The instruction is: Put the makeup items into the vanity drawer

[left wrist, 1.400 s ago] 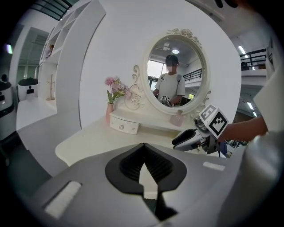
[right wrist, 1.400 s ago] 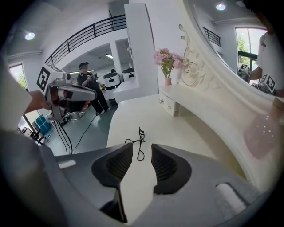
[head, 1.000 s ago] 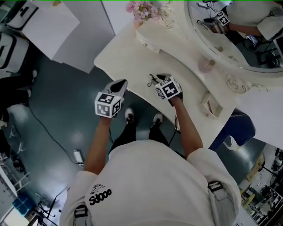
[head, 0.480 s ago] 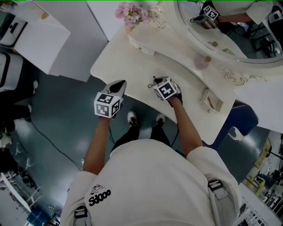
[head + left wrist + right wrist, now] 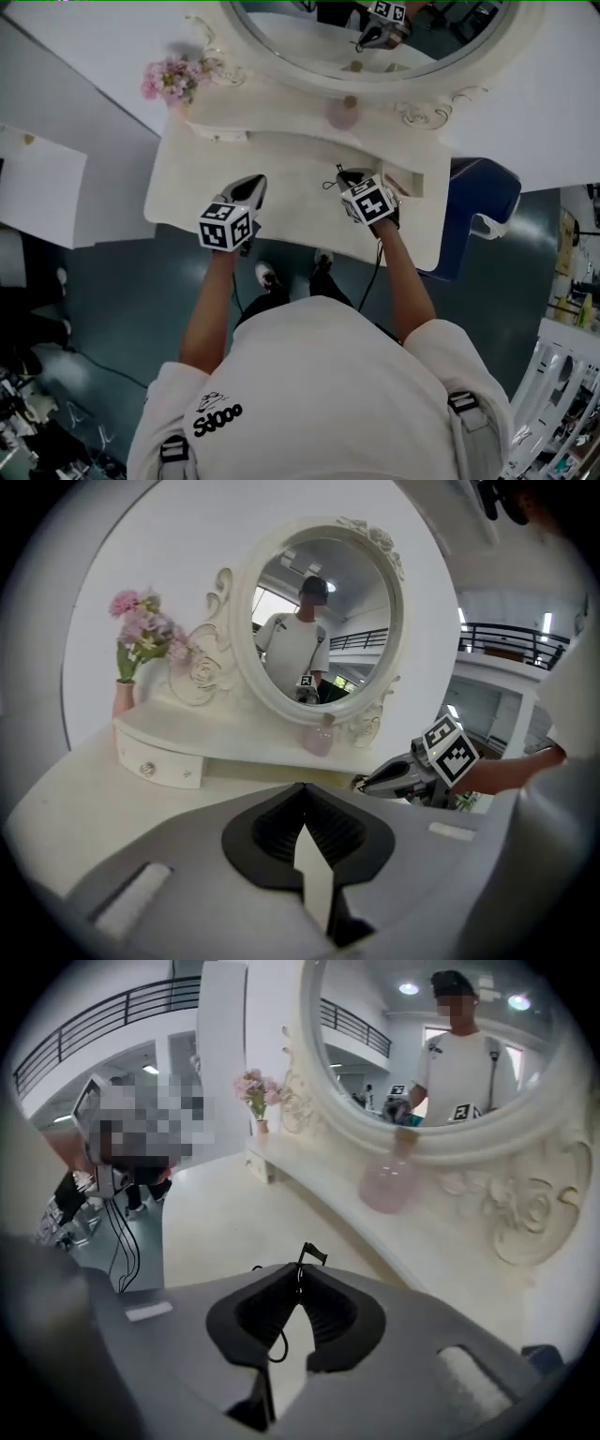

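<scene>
My right gripper (image 5: 345,176) hangs over the white vanity top (image 5: 187,187). Its jaws have just been closing and are now shut on a thin black wiry item (image 5: 312,1255), whose end pokes out past the tips; the right gripper view shows the jaws (image 5: 300,1274) pinching it. The left gripper (image 5: 253,183) hovers at the table's front edge, shut and empty (image 5: 300,787). In the left gripper view the right gripper (image 5: 361,782) shows at the right. A small closed drawer (image 5: 159,761) sits under the mirror shelf at the left. A small open drawer (image 5: 410,178) lies just right of the right gripper.
A round pink bottle (image 5: 342,114) stands on the shelf under the oval mirror (image 5: 375,47). Pink flowers in a vase (image 5: 169,80) stand at the shelf's left end. A blue chair (image 5: 483,202) is beside the table's right end. My legs and feet are below the front edge.
Both grippers have moved across the tabletop toward the mirror's middle. The thin black item has left the table and travels in the right gripper. The head view has swung round.
</scene>
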